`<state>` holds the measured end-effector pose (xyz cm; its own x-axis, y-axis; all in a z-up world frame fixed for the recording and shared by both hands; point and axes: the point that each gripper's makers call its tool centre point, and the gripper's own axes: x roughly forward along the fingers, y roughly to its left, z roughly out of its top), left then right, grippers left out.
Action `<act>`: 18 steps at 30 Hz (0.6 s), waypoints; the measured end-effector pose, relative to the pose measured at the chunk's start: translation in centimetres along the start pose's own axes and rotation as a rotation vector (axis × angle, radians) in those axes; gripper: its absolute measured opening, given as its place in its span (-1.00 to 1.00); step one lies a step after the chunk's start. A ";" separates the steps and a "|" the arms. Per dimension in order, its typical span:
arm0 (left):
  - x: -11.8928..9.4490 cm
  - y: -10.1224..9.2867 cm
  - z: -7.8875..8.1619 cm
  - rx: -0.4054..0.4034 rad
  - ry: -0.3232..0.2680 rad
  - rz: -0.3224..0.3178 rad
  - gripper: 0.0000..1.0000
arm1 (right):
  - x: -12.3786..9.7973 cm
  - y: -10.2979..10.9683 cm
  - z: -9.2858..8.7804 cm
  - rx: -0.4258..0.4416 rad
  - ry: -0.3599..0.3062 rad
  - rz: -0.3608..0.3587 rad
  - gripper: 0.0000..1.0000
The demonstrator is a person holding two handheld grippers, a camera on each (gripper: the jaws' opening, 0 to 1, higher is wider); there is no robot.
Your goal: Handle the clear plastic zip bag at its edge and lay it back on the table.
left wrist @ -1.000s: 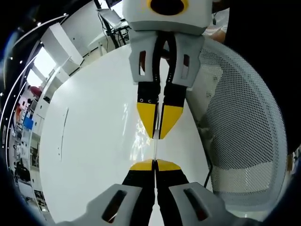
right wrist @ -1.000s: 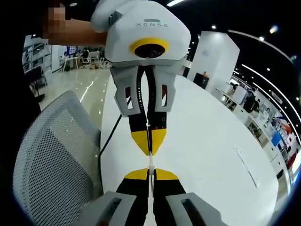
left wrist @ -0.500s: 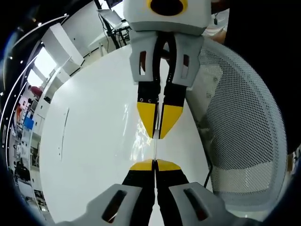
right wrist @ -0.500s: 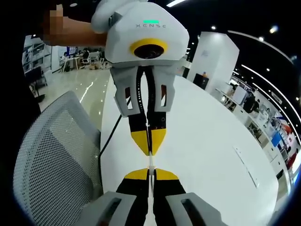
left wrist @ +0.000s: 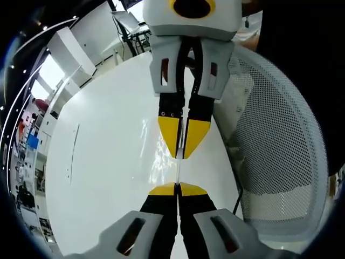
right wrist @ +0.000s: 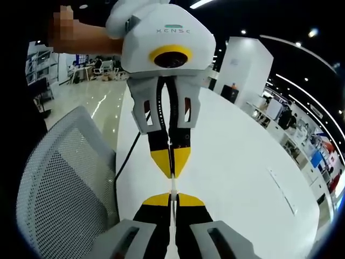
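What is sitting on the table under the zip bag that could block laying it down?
Nothing visible. The zip bag is pinched between the left hand-held gripper and right hand-held gripper; the white table below looks bare.

You hold the clear bag (left wrist: 178,168) taut, seen edge-on as a thin pale strip. It hangs above the table (left wrist: 108,151), glinting faintly.

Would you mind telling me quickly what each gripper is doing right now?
Left gripper: shut on the clear zip bag edge.
Right gripper: shut on the same bag edge, facing the left.
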<state>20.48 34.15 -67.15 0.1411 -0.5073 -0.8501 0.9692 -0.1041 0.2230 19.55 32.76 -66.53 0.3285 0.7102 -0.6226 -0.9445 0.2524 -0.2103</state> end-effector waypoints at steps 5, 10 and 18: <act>0.0 0.1 -0.3 -0.001 0.004 -0.003 -1.00 | -0.2 0.1 0.0 0.001 0.003 0.001 -1.00; 0.0 0.1 -0.3 -0.001 0.004 -0.002 -1.00 | -0.3 0.2 0.1 0.000 0.001 -0.001 -1.00; -0.1 0.1 -0.2 -0.001 0.002 -0.001 -1.00 | -0.4 0.2 0.1 0.004 -0.001 -0.005 -1.00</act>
<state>20.61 34.38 -67.20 0.1408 -0.5055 -0.8513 0.9696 -0.1033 0.2217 19.25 32.56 -66.19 0.3329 0.7095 -0.6211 -0.9429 0.2582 -0.2104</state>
